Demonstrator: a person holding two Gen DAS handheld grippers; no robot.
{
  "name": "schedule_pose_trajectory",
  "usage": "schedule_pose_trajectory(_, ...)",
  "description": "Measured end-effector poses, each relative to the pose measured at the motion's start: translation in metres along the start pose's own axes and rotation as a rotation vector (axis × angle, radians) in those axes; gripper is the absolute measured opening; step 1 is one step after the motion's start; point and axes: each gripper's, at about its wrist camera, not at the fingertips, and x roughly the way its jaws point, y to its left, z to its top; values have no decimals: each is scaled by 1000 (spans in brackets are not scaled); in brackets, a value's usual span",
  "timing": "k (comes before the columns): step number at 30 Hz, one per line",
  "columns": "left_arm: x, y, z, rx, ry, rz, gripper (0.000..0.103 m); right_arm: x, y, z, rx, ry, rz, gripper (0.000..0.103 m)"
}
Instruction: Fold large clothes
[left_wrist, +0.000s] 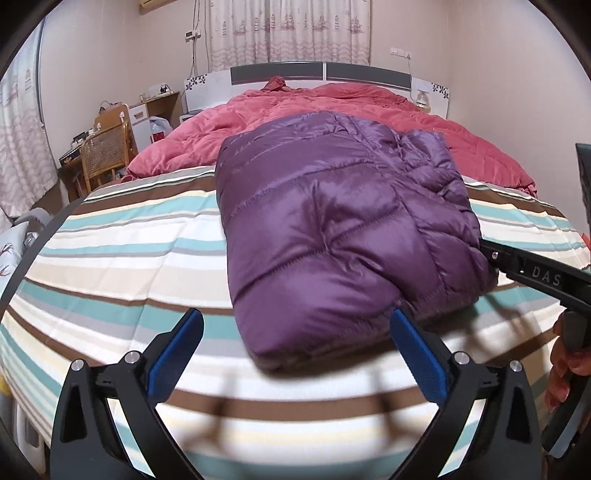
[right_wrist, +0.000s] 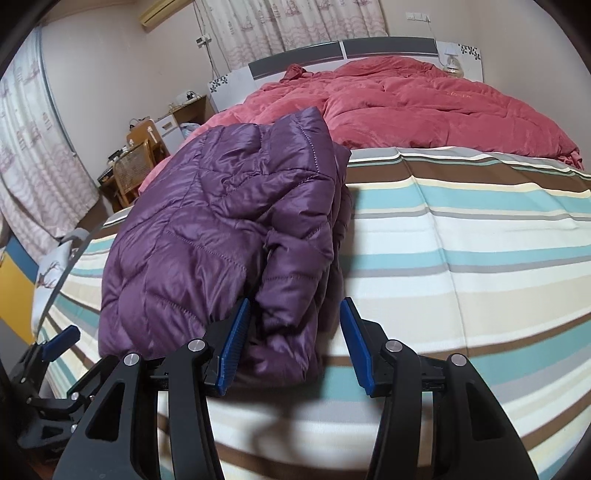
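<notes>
Wide bed under a smooth striped cotton sheet (left_wrist: 122, 258), rumpled red quilt (left_wrist: 369, 107) behind, glossy purple quilted puffer jacket (left_wrist: 332, 229) folded into a plump rectangle mid-bed, left hand-held gripper (left_wrist: 295, 354) released, angled downward, right hand-held gripper (right_wrist: 293, 343) half-spread, loosely straddling the jacket's corner

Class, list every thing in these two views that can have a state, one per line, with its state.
Purple puffer jacket: folded into a bundle, lying on the striped sheet.
Red quilt: rumpled, at the head of the bed.
Left hand-held gripper: open, holding nothing.
Right hand-held gripper: open, jacket edge between its fingers, not pinched.
</notes>
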Motion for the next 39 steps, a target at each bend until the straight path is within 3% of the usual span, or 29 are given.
schedule_pose_trajectory(3, -9, 1, -6, -16, 4, 8, 101, -15, 3, -4, -15, -27, 0, 51)
schedule_pose_trajectory(5, -15, 3, -8, -30, 3, 4, 101, -26, 5, -7, -26, -48, 1, 69)
schedule_pose_trajectory(13, -39, 9, -17, -67, -15, 32, 101, -53, 17, -32, -62, -64, 32, 70)
schedule_pose_trajectory(16, -47, 10, -21, -78, -17, 60, 101, -60, 24, -40, -79, -72, 32, 80)
schedule_pose_trajectory(19, -57, 13, -28, -72, -37, 92, 101, -70, 33, -51, -123, -96, 28, 81)
schedule_pose_trajectory(22, -69, 18, -36, -74, -50, 110, 101, -81, 39, -59, -137, -129, 12, 94)
schedule_pose_trajectory(39, -99, 17, -54, -90, -81, 107, 101, -112, 37, -77, -165, -198, -47, 96)
